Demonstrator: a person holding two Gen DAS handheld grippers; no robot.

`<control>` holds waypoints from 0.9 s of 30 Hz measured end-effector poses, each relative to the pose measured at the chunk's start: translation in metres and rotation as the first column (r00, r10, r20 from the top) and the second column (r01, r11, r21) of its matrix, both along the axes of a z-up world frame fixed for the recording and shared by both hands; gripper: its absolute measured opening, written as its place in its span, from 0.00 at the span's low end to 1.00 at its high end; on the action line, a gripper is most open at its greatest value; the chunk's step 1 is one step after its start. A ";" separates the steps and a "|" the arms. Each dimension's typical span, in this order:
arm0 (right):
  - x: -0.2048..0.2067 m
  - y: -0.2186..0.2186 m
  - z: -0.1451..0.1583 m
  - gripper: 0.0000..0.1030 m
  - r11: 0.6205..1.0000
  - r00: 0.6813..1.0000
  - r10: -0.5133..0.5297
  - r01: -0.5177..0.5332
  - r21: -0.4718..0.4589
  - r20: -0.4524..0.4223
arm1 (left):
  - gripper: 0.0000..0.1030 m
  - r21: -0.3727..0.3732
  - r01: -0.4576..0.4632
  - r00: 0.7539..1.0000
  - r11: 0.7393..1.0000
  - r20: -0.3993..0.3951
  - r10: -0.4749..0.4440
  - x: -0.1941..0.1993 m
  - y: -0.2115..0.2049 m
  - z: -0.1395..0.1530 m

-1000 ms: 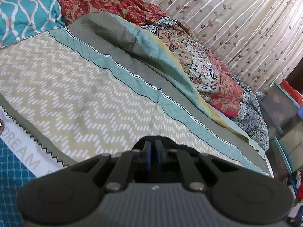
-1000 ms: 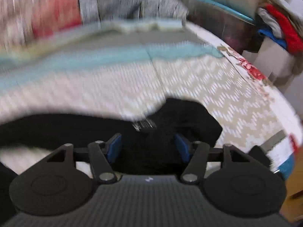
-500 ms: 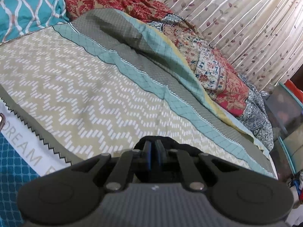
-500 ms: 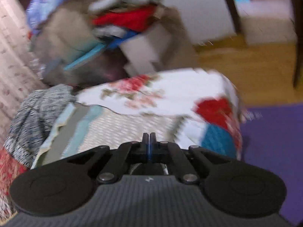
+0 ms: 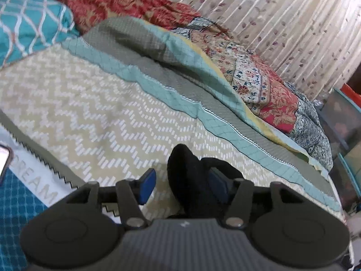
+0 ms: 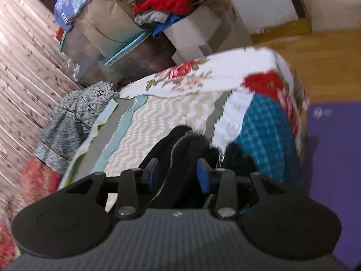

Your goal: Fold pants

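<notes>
The black pants [image 5: 191, 180] lie bunched on the zigzag-patterned bedspread [image 5: 90, 113]. In the left wrist view my left gripper [image 5: 182, 184] is open, with a hump of black cloth standing between its blue pads [image 5: 146, 185]. In the right wrist view my right gripper [image 6: 177, 176] is open too, with a part of the pants [image 6: 180, 158] carrying a silver zipper between its jaws. That part sits near the foot corner of the bed. Most of the pants are hidden under both grippers.
A folded quilt [image 5: 259, 85] and a teal pillow [image 5: 29, 22] lie along the far side of the bed, by a curtain [image 5: 282, 22]. A phone [image 5: 4, 158] lies at the left edge. Boxes with clothes [image 6: 171, 4], wood floor and a purple mat [image 6: 334, 169] lie past the bed's corner.
Both grippers were shut half a second ago and now stand open, with the black cloth loose between the pads. The right view has steadied over the bed's corner.
</notes>
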State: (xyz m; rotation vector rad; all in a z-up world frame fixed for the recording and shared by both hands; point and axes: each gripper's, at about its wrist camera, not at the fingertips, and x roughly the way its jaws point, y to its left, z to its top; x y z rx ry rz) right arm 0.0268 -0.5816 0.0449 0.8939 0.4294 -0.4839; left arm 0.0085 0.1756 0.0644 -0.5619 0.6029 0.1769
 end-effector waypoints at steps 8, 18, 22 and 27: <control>0.022 -0.020 -0.019 0.41 0.997 0.999 -0.015 0.018 0.077 -0.035 | 0.90 0.157 0.051 0.998 0.986 0.024 -0.056 0.001 0.000 0.009; 0.071 -0.007 -0.022 0.06 0.994 0.987 0.099 -0.103 -0.025 -0.130 | 0.56 0.141 0.221 0.975 0.965 -0.047 -0.216 0.058 -0.007 -0.016; 0.088 -0.007 0.005 0.06 0.987 0.988 0.118 -0.128 -0.094 -0.098 | 0.07 0.068 0.216 0.975 0.974 -0.067 -0.211 0.090 -0.003 -0.020; 0.146 -0.006 0.053 0.05 0.984 0.988 0.146 -0.150 -0.099 -0.042 | 0.07 0.078 0.165 0.986 0.983 -0.006 -0.165 0.124 0.002 0.001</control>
